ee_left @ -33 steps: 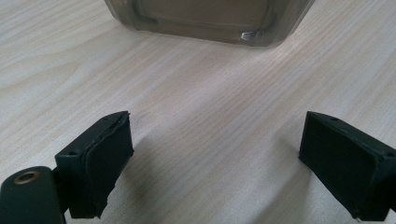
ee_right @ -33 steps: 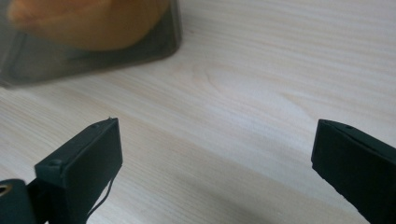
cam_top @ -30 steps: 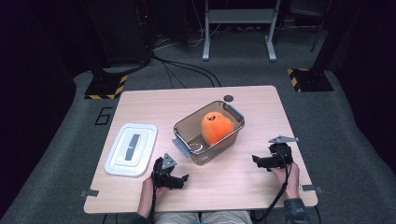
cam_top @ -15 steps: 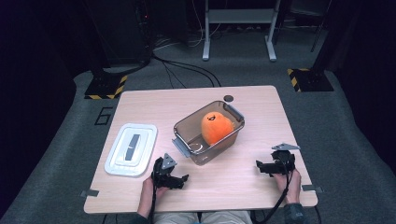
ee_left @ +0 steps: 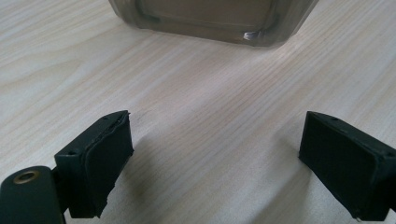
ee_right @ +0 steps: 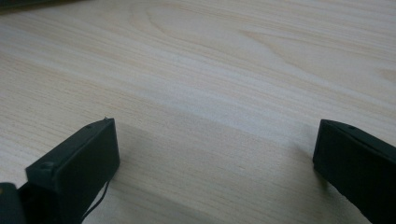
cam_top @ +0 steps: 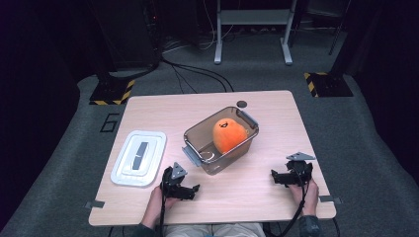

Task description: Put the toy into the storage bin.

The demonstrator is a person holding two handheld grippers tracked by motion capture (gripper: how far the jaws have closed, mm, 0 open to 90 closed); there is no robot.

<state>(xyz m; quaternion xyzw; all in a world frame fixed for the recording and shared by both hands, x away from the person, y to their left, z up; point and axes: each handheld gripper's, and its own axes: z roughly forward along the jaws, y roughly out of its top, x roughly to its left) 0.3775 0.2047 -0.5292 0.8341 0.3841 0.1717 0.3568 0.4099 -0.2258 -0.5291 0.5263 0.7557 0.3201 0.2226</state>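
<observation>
The left gripper (ee_left: 215,163) hovers low over the pale, wood-grained surface (ee_left: 196,88), its two black jaws rising from the bottom edge and standing wide apart — nothing but bare wood between them. Each casts a soft shadow on the grain. Ahead, at the top edge, sits the lower part of a smoky, translucent plastic container (ee_left: 210,21) with rounded corners — well clear of the jaws.

The table (cam_top: 257,195) is evenly lit from above while the surrounding room lies dark. Both gripper views are soft, with blurred shadows under the jaws.
</observation>
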